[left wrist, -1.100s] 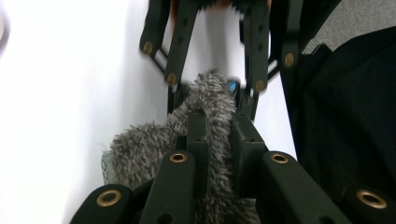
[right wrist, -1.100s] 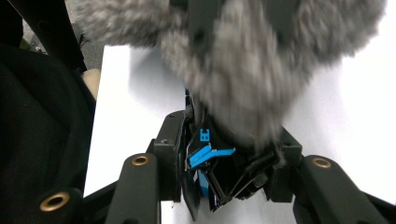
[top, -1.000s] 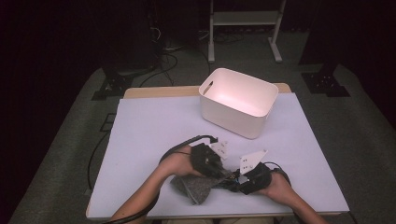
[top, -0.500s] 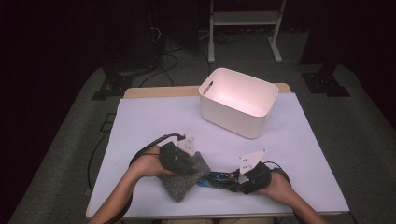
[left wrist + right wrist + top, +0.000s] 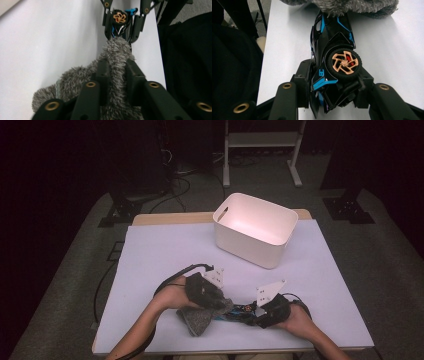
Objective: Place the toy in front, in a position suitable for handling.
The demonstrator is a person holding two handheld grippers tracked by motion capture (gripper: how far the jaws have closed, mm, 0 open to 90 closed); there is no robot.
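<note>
The right hand-held gripper (image 5: 334, 92) clamps the toy car (image 5: 334, 50) steady on its side; the left hand-held gripper (image 5: 117, 72), jaws just easing apart, pinches the grey fuzzy cloth (image 5: 75, 80) for wiping it.

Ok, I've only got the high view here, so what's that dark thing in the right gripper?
Observer: A black toy car with blue trim. The right gripper is clamped across one end of it.
Operator: Which way is it turned?
Observer: A gold spoked wheel faces the right gripper's camera.
Operator: And the left gripper?
Observer: The left gripper pinches a fold of grey fuzzy cloth. Its fingers have just been opening slightly, with the cloth between them.
</note>
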